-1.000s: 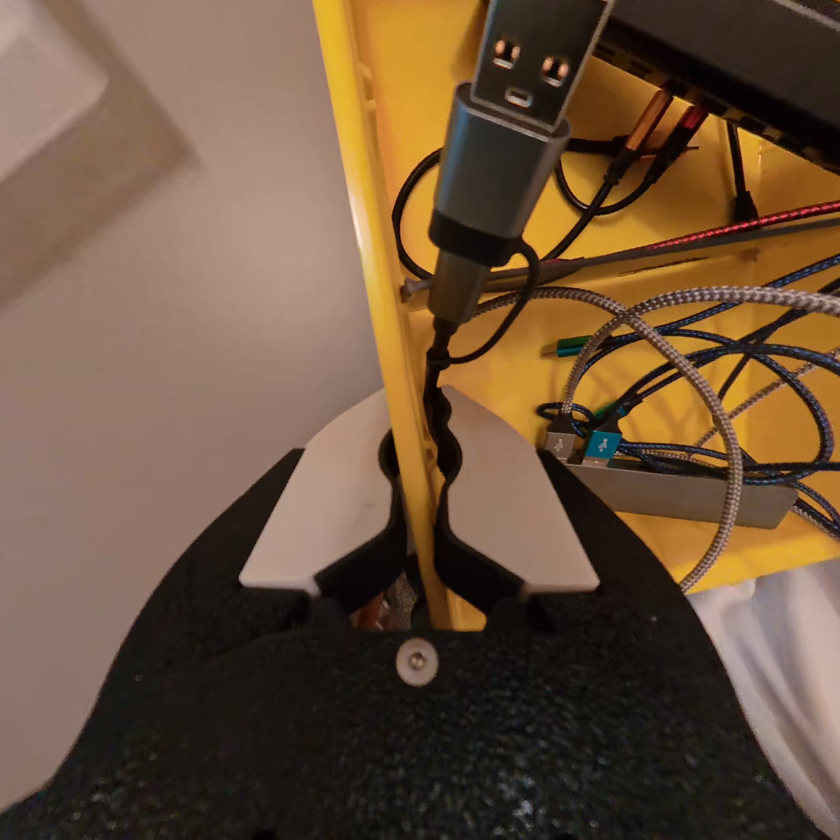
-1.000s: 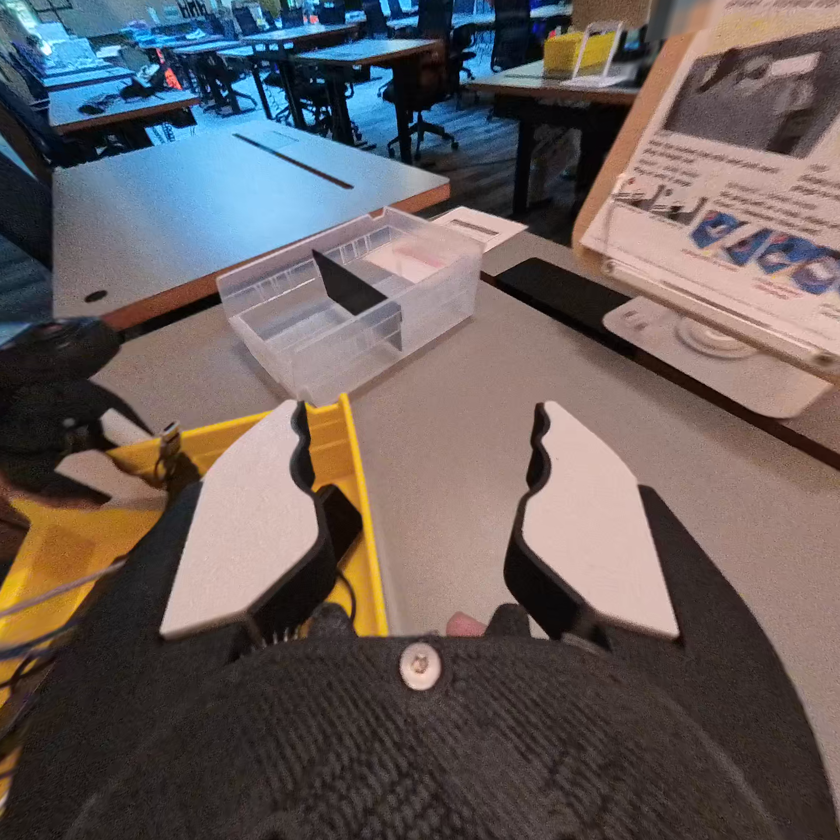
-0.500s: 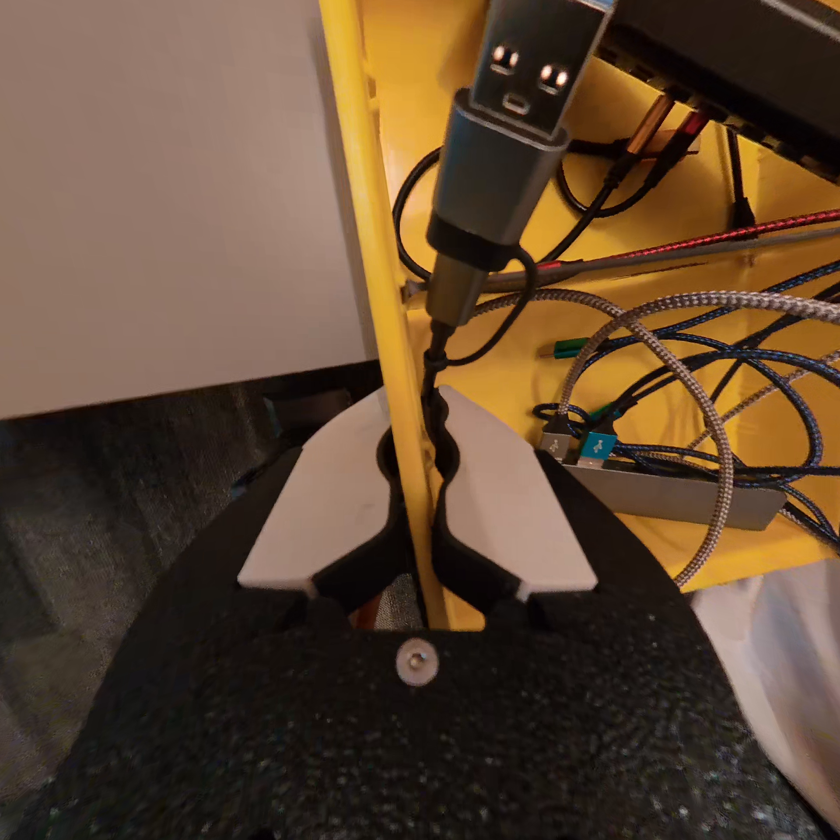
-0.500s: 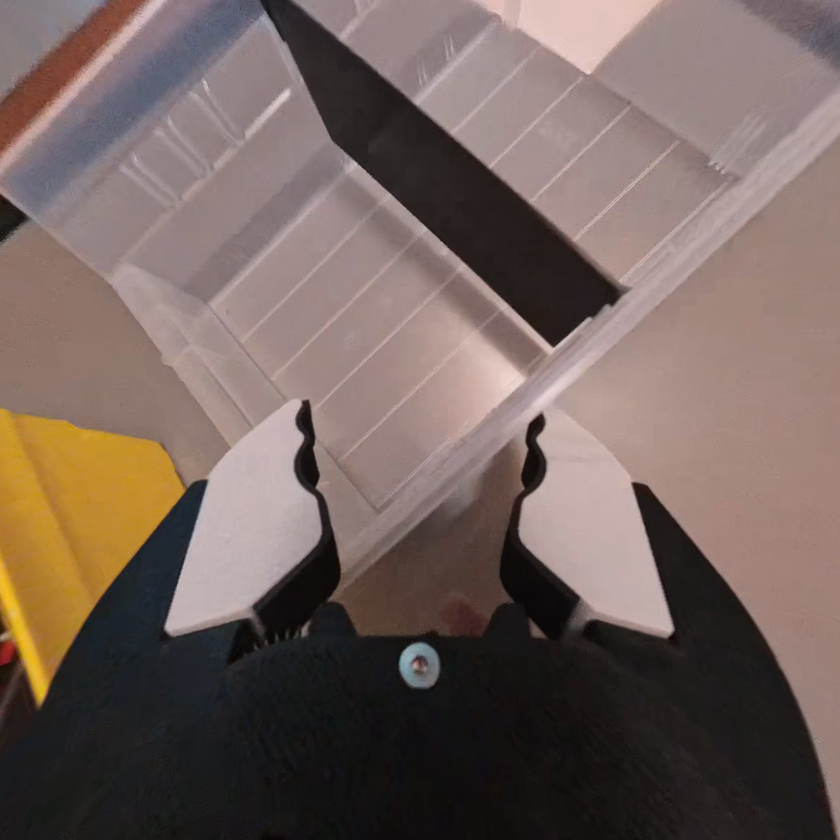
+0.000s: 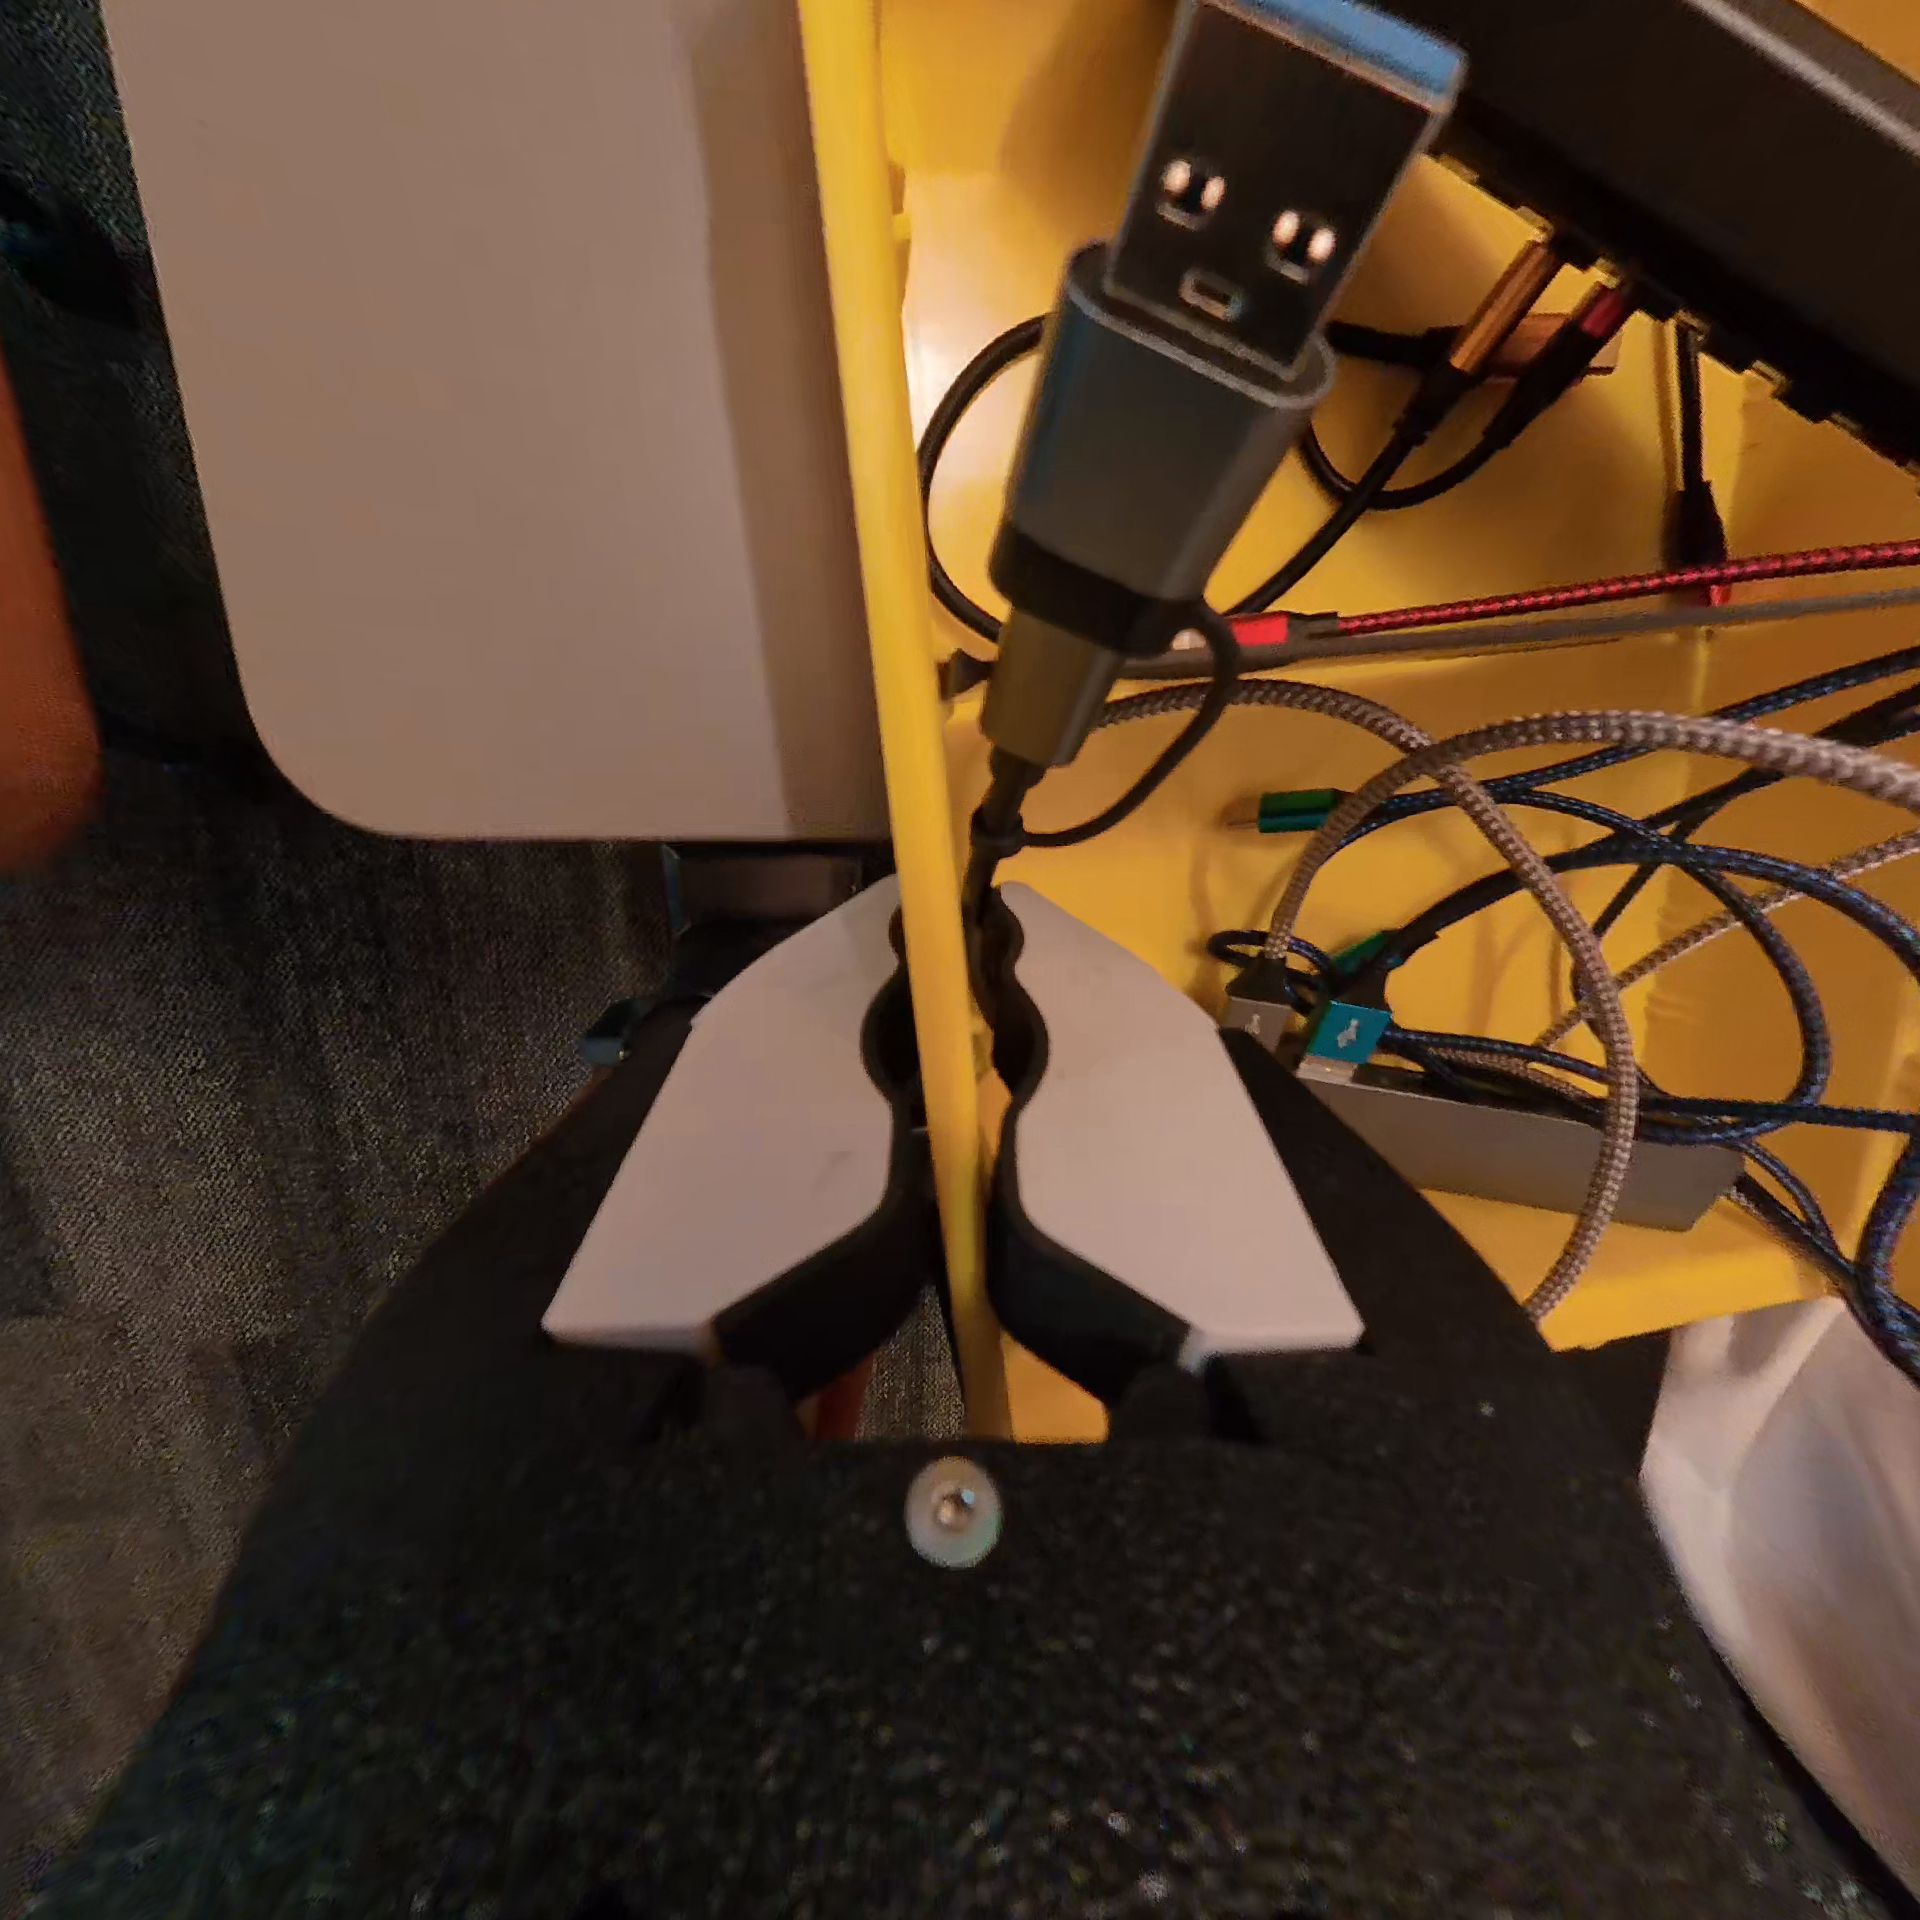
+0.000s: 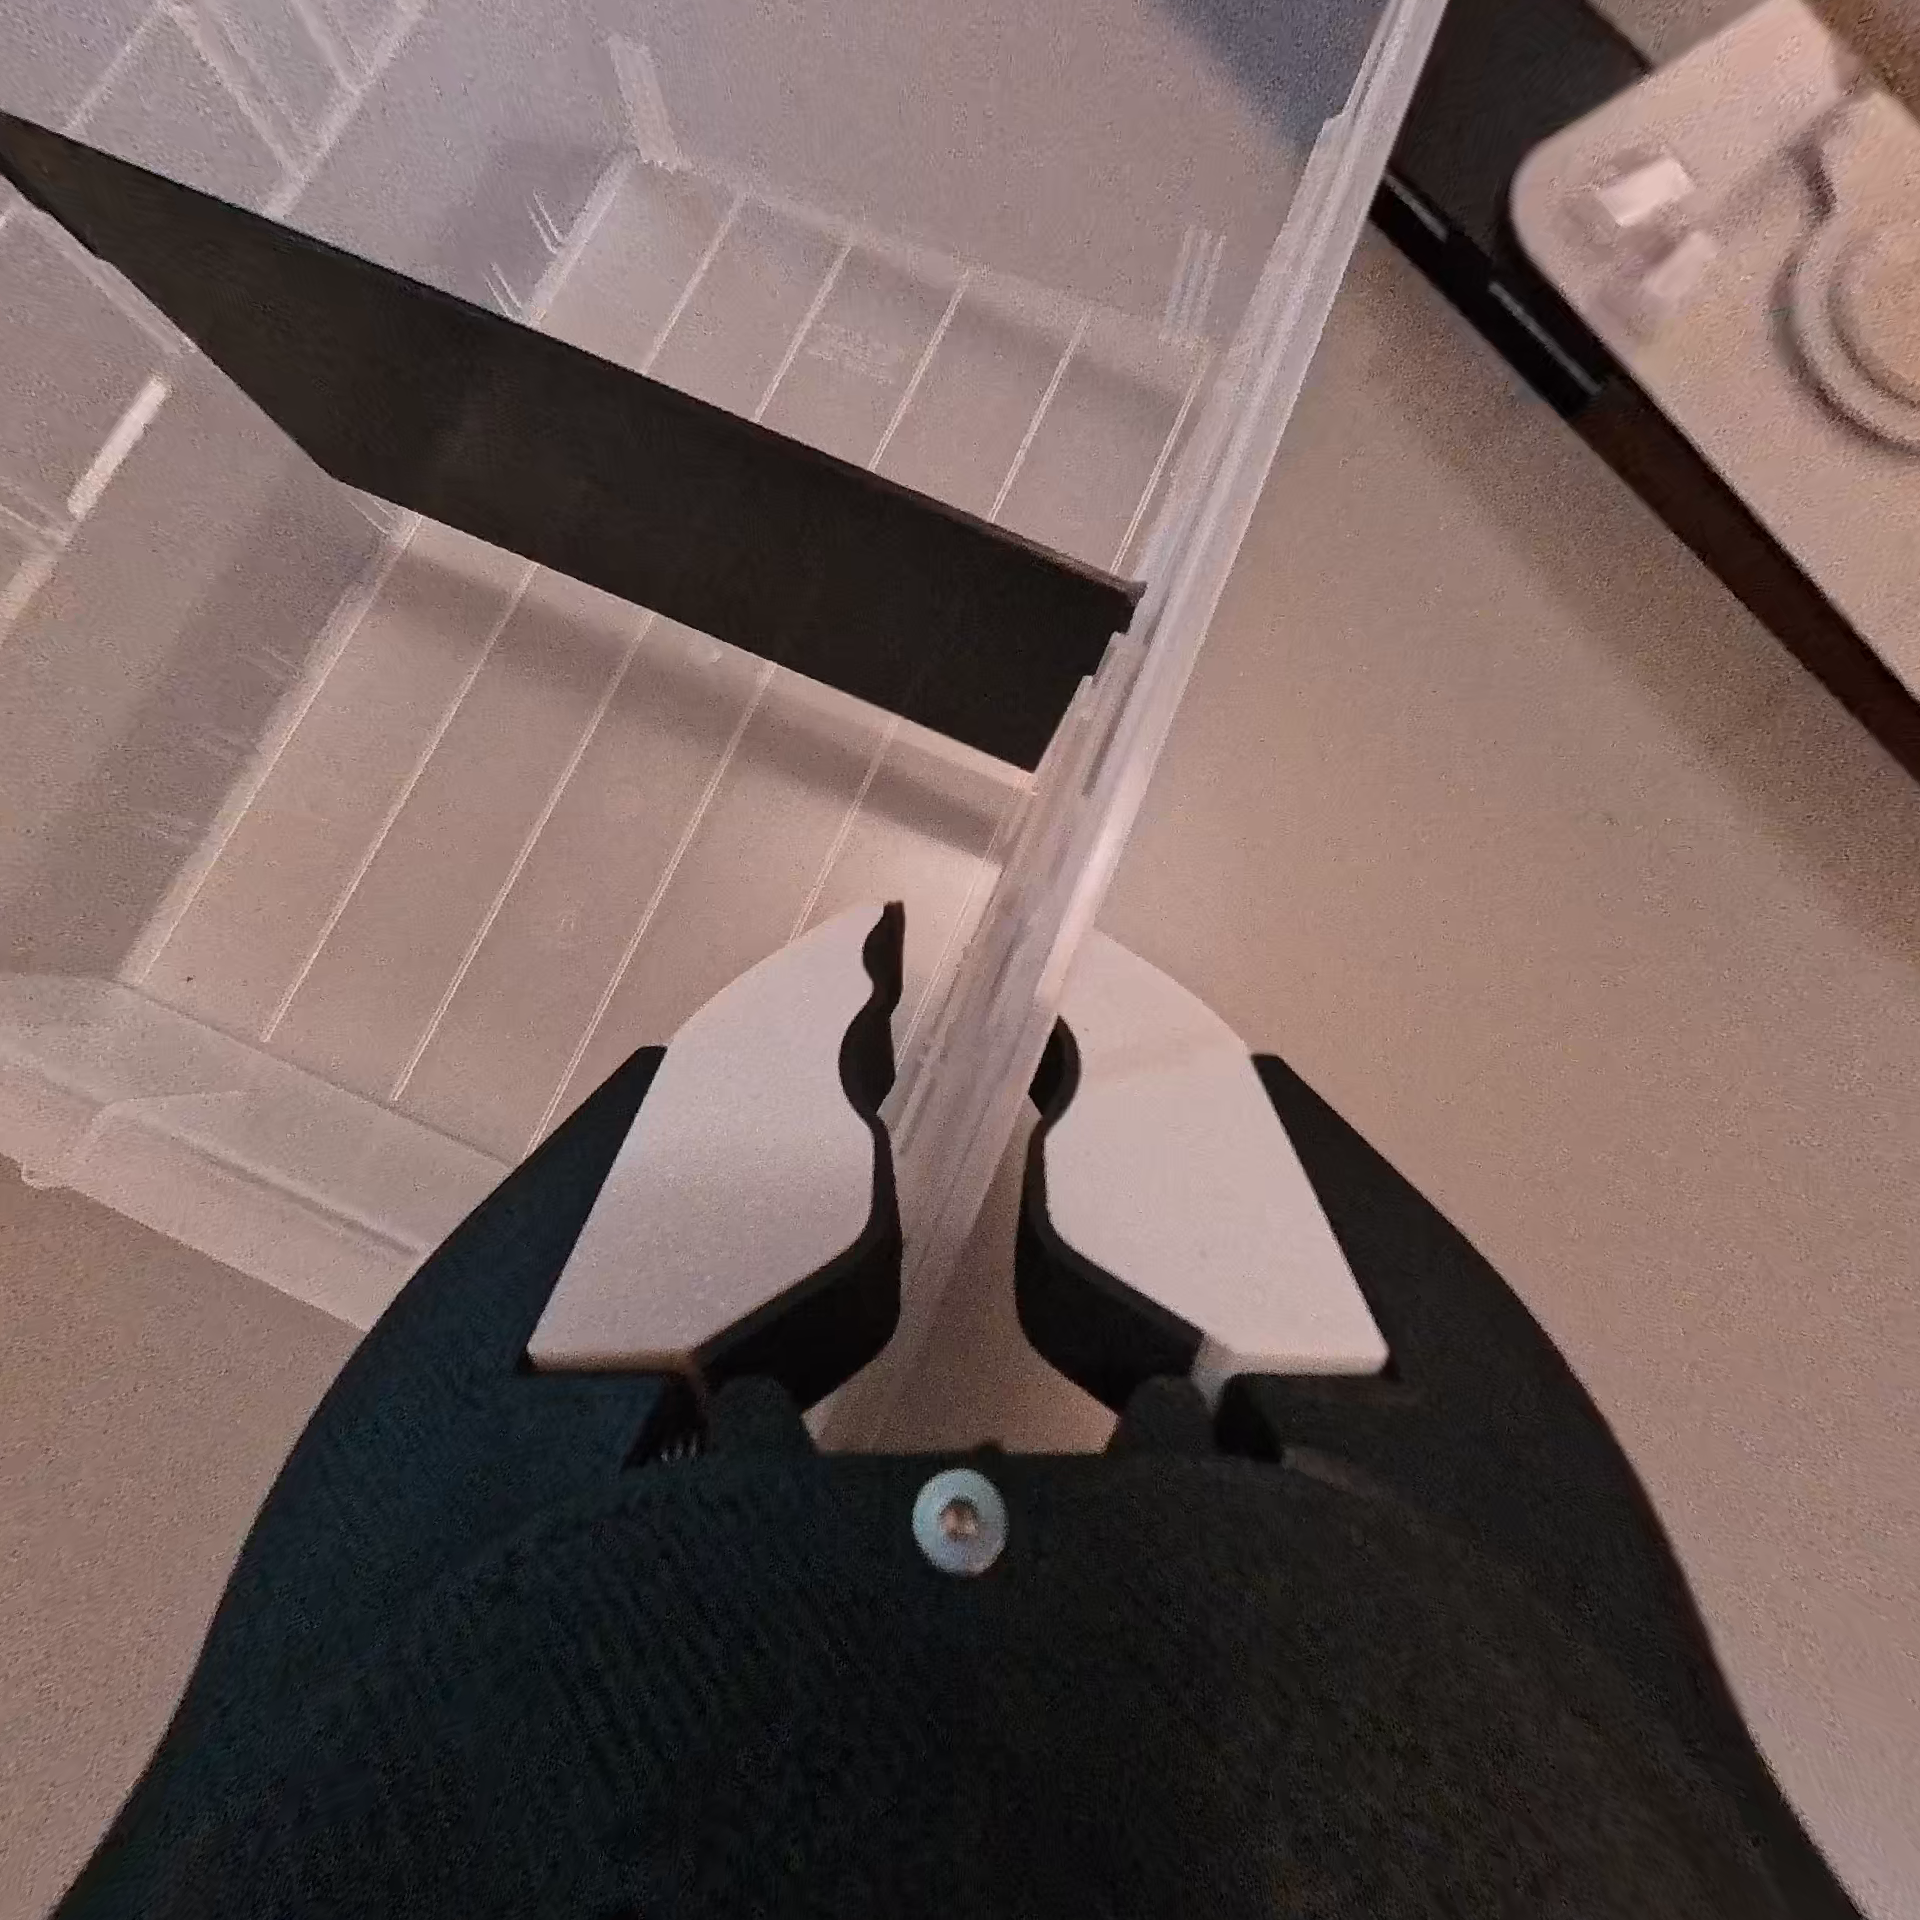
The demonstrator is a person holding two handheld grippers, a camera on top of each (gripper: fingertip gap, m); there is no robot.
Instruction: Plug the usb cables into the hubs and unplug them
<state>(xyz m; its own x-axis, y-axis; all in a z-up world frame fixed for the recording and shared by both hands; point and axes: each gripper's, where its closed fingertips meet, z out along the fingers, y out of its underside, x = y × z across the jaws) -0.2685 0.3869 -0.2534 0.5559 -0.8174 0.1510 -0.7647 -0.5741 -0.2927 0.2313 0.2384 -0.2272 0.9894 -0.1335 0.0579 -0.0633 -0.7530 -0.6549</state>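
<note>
Glossy yellow plastic bin (image 5: pixel 878 436), brushed metal USB plug (image 5: pixel 1174 405), braided fabric cables (image 5: pixel 1600 997), clear smooth plastic organizer box (image 6: pixel 1195 582), matte black divider (image 6: pixel 623 499)

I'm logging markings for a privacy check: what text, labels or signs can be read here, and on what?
No words or numbers are legible.
Teal plug: a small white connector symbol, no letters.
Clear bin: a faint moulded mark on its floor, too small to read.
Big grey plug on the black cable in the left claw: no print.
</note>
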